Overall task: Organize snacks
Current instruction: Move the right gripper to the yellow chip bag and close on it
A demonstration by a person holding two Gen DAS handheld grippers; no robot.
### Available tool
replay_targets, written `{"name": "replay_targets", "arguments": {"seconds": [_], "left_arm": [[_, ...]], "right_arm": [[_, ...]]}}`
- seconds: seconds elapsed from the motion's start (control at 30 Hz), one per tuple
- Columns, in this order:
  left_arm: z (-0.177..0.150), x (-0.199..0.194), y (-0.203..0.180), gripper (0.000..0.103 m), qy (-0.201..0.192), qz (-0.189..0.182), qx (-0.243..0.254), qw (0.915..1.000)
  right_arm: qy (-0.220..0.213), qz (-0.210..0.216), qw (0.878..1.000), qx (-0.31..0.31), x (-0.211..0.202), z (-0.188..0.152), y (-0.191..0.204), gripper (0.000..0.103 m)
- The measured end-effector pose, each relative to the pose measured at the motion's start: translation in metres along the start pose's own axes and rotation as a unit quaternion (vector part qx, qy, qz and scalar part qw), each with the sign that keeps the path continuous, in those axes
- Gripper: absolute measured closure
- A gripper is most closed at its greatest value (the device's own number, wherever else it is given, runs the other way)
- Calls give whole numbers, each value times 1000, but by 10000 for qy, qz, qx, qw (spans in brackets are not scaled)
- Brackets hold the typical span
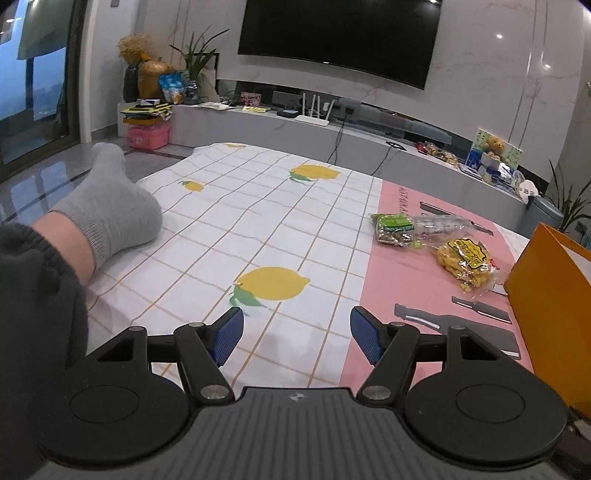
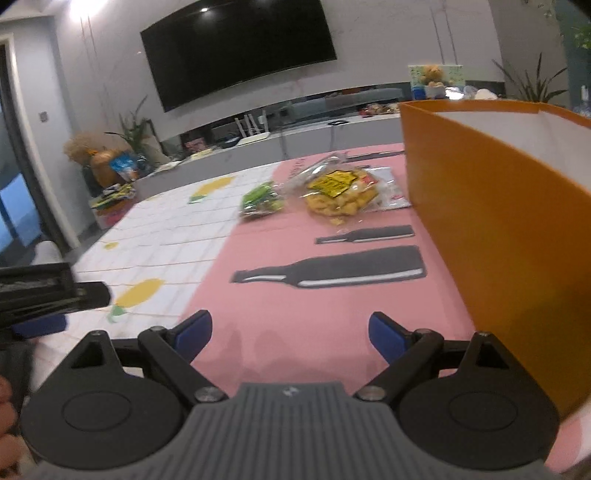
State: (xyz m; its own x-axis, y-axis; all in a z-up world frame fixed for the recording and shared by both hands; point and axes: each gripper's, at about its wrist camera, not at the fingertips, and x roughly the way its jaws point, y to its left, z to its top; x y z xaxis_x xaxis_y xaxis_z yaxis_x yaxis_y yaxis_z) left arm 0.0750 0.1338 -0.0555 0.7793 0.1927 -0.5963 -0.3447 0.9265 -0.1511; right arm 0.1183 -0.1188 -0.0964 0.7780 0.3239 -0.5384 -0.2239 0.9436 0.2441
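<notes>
cloth (image 1: 229, 221) – white, lemon print | mat (image 2: 295, 295) – pink | box (image 2: 498, 221) orange

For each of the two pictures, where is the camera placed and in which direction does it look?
Left wrist view: sits on the left tool, looking forward and downward over the lemon-print cloth toward the TV wall; the tool stands open and empty, and a socked foot shows at left.
Right wrist view: sits on the right tool, open and empty, over the pink mat beside the orange box; the left tool shows at the left edge.
Shared: the yellow snack bag, green snack bag, box and TV.
</notes>
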Motion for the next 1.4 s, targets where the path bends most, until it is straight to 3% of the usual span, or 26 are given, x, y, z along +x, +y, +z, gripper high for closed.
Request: {"name": "replay_targets", "arguments": {"seconds": [0.17,0.27,0.5,0.67,0.93,1.23,1.4], "left_arm": [[2,14,-5,25,210,12,-42,9998],[3,16,-9,25,180,-127,-31,9998],[5,33,-23,24,291,-235,16,9993],[2,45,-24,24,319,-217,24,9993],[1,66,-29,24,303,-368,84,9988],[-1,79,-26,24,252,-444,227,9984],[3,81,-20,24,247,-547,71,9982]], "right_arm": [[-234,-244,9994,-37,13,15,-2,13],[-460,-250,9986,-108,22,24,-3,7],[-680,-337,9932,-879,45,48,11,6],[-681,-544,9921,-898,69,69,11,3],[-835,-368,9832,-1583,114,90,4,3],[-277,-763,9793,-1855,180,109,6,3],[430,-795,9809,-1725,210,117,1,4]]}}
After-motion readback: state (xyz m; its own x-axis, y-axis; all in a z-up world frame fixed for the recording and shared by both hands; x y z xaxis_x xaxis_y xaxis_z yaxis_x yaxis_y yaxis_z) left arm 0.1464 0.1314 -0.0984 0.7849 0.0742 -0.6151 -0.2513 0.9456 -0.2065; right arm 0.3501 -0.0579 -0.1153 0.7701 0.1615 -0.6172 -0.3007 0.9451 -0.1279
